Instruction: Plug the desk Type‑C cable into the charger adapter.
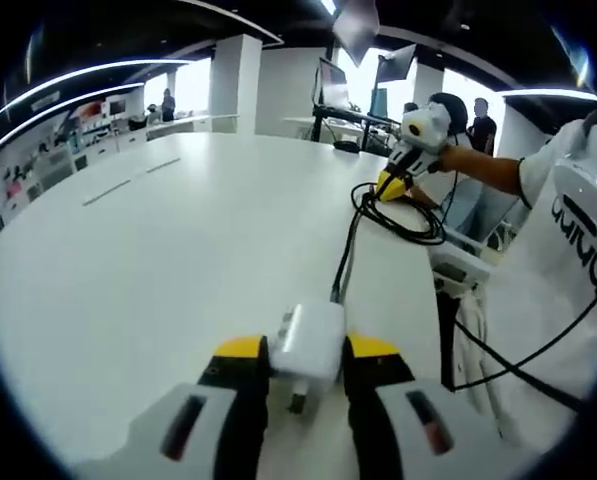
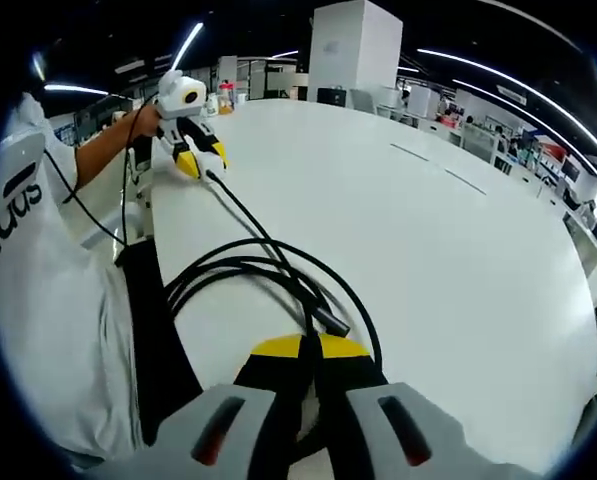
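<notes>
in the left gripper view, the left gripper (image 1: 306, 365) rises from the bottom centre, its two yellow-tipped black jaws pinching a white square charger adapter (image 1: 309, 343) between them, low in the frame. a thin black type-c cable (image 1: 344, 262) meets the adapter's far edge and runs up across the large white round table (image 1: 158, 260) toward the upper right, where it lies in loose loops near the table's edge. just above those loops, the right gripper (image 1: 390, 186), white with yellow tips, is held by a person's hand. the person's white t-shirt with dark lettering (image 1: 578, 230) takes up the right side of the frame.

in the right gripper view, the right gripper (image 2: 310, 362) comes up from the bottom centre with its yellow-tipped jaws pressed together on the black cable (image 2: 248, 262), which slips down between them. the cable's coils lie on the white table (image 2: 428, 250) just above the jaws, and one strand leads toward the upper left to the left gripper (image 2: 200, 165); whether the adapter is there i cannot tell. the white t-shirt (image 2: 48, 300) covers the left of the frame.
</notes>
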A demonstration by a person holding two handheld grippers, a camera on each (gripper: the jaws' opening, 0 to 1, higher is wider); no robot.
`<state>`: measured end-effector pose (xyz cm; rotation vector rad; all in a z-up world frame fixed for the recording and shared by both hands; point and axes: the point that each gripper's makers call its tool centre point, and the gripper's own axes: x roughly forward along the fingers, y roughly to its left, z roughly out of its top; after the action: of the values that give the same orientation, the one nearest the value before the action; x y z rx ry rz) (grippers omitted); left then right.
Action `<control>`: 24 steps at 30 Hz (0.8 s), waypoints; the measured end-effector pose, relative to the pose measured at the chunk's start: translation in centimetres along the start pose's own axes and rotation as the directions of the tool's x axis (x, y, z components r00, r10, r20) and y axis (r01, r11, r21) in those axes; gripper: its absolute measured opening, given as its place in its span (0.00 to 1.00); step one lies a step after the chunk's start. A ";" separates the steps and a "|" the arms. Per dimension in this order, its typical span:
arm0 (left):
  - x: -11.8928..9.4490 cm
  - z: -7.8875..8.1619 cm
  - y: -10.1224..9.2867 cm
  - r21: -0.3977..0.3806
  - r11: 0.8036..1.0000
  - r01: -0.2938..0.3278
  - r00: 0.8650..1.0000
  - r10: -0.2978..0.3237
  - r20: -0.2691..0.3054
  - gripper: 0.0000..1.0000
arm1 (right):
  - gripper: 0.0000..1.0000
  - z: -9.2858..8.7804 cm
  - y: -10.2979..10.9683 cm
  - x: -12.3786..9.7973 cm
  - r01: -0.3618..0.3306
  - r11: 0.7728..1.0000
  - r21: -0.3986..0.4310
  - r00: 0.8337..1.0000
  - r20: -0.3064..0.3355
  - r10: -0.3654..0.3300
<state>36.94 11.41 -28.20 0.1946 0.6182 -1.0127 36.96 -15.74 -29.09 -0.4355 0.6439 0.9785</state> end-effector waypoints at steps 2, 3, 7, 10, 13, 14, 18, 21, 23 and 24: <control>0.1 0.1 0.3 0.004 1.000 -0.002 1.000 0.002 -0.002 0.28 | 0.02 0.2 -0.4 0.2 0.003 1.000 -0.005 1.000 -0.002 -0.003; 0.1 0.1 0.4 0.007 1.000 -0.003 1.000 0.003 -0.002 0.28 | 0.02 0.2 -0.5 0.3 0.003 1.000 -0.006 1.000 -0.003 -0.004; 0.3 0.3 0.9 0.021 1.000 0.003 1.000 -0.003 -0.005 0.28 | 0.02 0.5 -1.3 0.6 0.009 1.000 -0.023 1.000 -0.010 -0.009; 0.3 0.4 1.3 0.030 1.000 0.000 1.000 0.000 -0.016 0.28 | 0.02 0.8 -1.6 0.8 0.010 1.000 -0.026 1.000 -0.010 -0.010; 0.5 0.6 2.0 0.037 0.999 -0.007 1.000 0.007 -0.015 0.28 | 0.02 1.0 -2.1 1.2 0.012 0.999 -0.031 1.000 -0.013 -0.013; 0.5 0.7 2.4 0.034 0.999 -0.011 1.000 0.011 -0.009 0.28 | 0.02 1.3 -2.4 1.3 0.016 0.999 -0.035 1.000 -0.012 -0.016; 0.7 1.1 3.5 0.033 0.999 -0.021 1.000 0.021 0.002 0.28 | 0.02 2.1 -3.4 1.7 0.023 0.999 -0.042 1.000 -0.006 -0.023; 0.9 1.3 3.8 0.073 0.997 -0.010 1.000 0.010 0.010 0.28 | 0.02 2.6 -4.1 2.1 0.037 0.997 -0.066 0.999 -0.011 -0.038; 0.9 1.4 4.5 0.068 0.997 -0.019 1.000 0.019 0.013 0.28 | 0.02 3.0 -4.7 2.4 0.041 0.997 -0.066 0.999 -0.011 -0.042; 0.9 1.5 4.7 0.071 0.997 -0.025 1.000 0.024 0.015 0.28 | 0.02 3.2 -4.9 2.5 0.042 0.996 -0.073 0.999 -0.010 -0.043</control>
<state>41.86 12.60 -28.10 0.2571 0.5657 -1.0126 43.15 -14.65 -28.21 -0.5177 0.6084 0.9618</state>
